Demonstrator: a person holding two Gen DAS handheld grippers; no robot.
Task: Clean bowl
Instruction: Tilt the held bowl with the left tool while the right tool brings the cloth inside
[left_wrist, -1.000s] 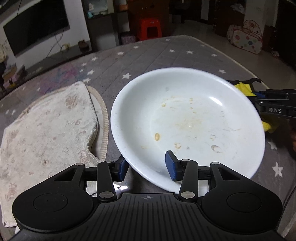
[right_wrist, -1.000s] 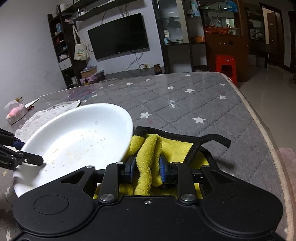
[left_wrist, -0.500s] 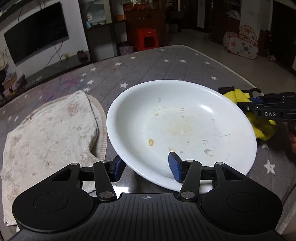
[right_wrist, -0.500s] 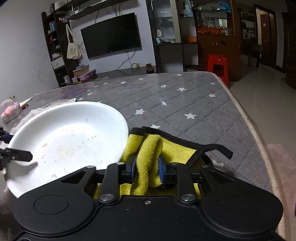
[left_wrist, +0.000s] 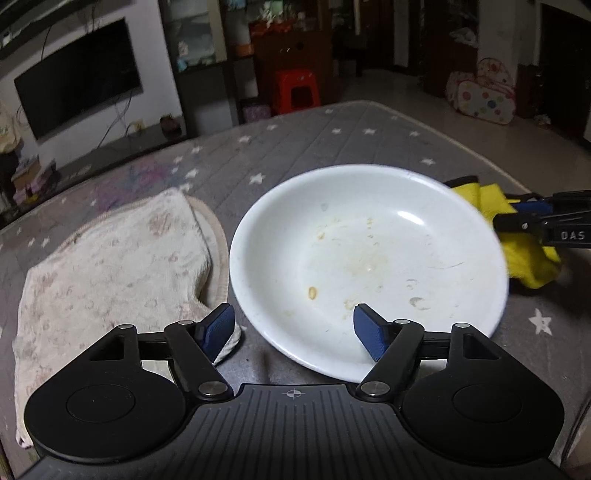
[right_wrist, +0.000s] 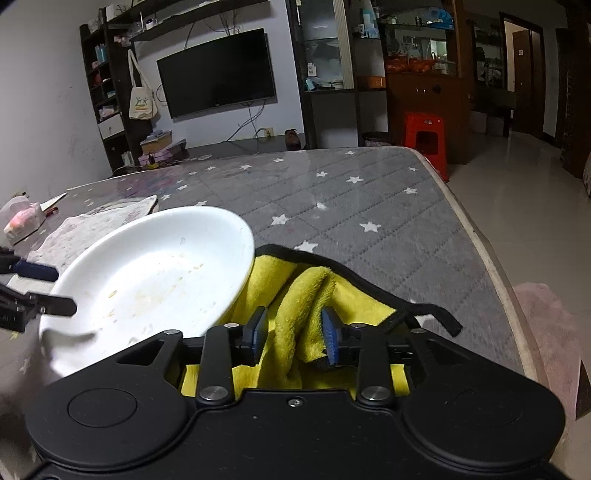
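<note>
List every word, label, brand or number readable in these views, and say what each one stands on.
"DAS": white letters on the black right gripper, at the right edge of the left wrist view.
Tote bag hanging by the shelves: a coloured print, no readable words.
Television: a small mark on its lower edge, too small to read.
Boxes and bottles on the shelves: labels too small and blurred to read.
Bowl and yellow cloth: no text.

The right gripper (right_wrist: 293, 334), its jaws just opened wider, straddles a fold of yellow cloth (right_wrist: 295, 295) without pinching it, beside a soiled white bowl (right_wrist: 155, 280) on the starred grey table (right_wrist: 369, 199).
</note>
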